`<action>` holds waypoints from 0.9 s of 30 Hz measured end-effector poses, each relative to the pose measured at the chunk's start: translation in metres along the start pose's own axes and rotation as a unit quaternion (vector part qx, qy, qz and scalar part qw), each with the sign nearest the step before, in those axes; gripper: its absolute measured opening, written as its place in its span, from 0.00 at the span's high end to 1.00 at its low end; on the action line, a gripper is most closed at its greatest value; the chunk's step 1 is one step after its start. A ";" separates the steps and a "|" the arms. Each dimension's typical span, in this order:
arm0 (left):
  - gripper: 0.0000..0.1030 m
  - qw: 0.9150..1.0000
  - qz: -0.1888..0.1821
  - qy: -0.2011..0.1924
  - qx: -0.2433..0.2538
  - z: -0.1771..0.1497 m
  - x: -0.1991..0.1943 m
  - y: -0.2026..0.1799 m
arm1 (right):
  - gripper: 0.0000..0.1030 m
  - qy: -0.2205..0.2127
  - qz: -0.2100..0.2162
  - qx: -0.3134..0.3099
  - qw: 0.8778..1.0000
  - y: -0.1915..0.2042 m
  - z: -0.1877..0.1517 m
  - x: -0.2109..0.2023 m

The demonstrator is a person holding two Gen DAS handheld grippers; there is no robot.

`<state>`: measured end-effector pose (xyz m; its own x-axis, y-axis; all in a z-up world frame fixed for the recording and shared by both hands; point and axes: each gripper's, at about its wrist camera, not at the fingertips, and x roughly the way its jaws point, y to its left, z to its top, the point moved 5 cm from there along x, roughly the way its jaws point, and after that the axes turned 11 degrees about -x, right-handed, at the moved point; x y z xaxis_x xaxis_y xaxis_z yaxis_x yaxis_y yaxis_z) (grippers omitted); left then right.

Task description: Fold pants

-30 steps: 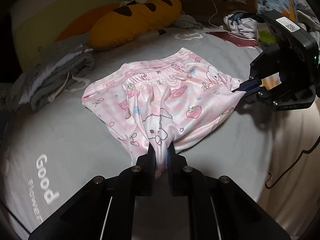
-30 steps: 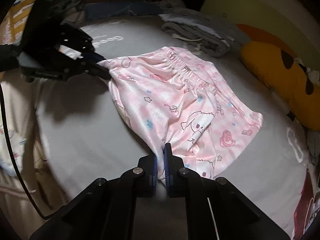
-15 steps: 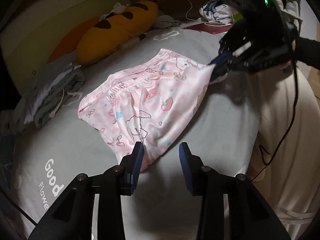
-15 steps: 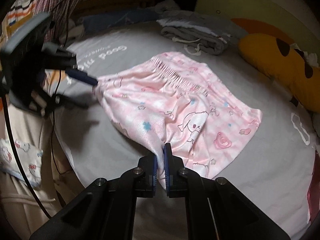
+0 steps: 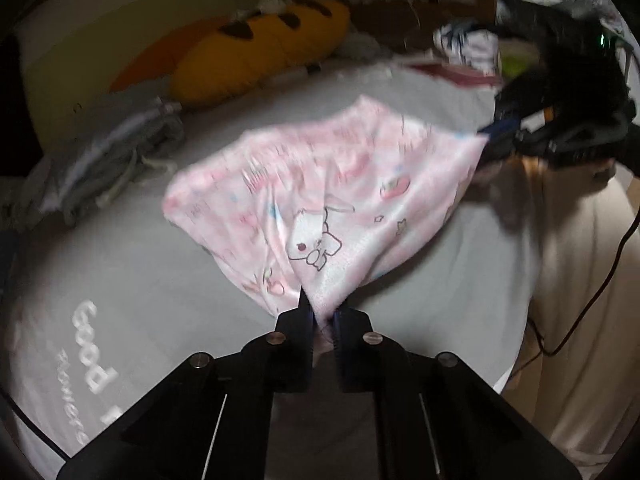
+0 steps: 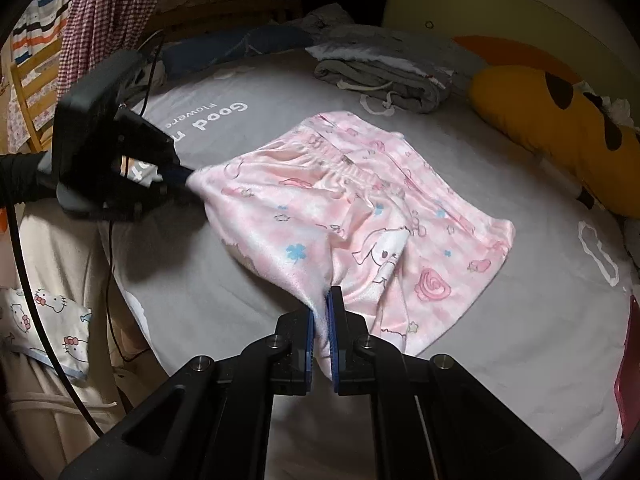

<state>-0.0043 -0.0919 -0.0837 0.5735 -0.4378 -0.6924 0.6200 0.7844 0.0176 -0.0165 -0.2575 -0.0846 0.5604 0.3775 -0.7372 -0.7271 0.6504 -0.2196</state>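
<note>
Since the frame half a second earlier, the left claw has gone from standing open just short of the fabric to closing on a bunched corner of the pink pants; its jaws are closing at this moment, with cloth pinched between the blue pads. The right claw has kept its grip on the opposite corner throughout.

Left wrist view, left to right: a pile of grey clothes lies at the far left of the bed, whose grey sheet carries white "Good" lettering near the left claw's arm. A yellow pillow with dark spots rests behind. The pants occupy the middle of the bed, partly raised, with a printed bunny facing the camera. This view is blurred. At the right, the right claw pulls its corner of the pants taut above the bed edge.

Right wrist view, left to right: a cat-print cloth hangs beside the bed. The left claw holds the pants at the left corner. The elastic waistband lies toward the far side, flat on the sheet. The right claw is shut on the near corner, with fabric between the blue pads. The grey clothes sit beyond, and the yellow pillow lies at the right.
</note>
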 end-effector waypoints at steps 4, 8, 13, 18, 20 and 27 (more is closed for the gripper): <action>0.93 0.999 0.020 -0.030 0.021 0.026 -0.011 0.002 | 0.94 -0.020 -0.007 0.003 1.000 -0.017 0.015 -0.012; 0.93 0.998 0.036 -0.050 0.019 0.062 -0.010 0.011 | 0.94 -0.041 -0.009 0.028 0.999 -0.047 0.031 -0.019; 0.93 0.998 0.031 -0.052 -0.012 0.102 0.011 0.035 | 0.94 -0.044 -0.035 0.034 0.998 -0.082 0.047 -0.008; 0.93 0.999 0.024 -0.037 -0.027 0.127 0.043 0.058 | 0.94 -0.033 -0.053 0.040 0.997 -0.115 0.055 0.018; 0.92 0.999 0.029 -0.029 -0.028 0.131 0.055 0.065 | 0.94 -0.028 -0.054 0.047 0.997 -0.128 0.057 0.032; 0.89 0.998 0.041 0.005 -0.043 0.127 0.095 0.083 | 0.94 -0.009 -0.042 0.084 0.996 -0.155 0.051 0.074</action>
<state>0.1696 -0.1244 -0.0565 0.6143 -0.3661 -0.6990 0.5228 0.8524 0.0130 0.1578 -0.2966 -0.0721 0.6239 0.3284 -0.7092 -0.6022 0.7803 -0.1685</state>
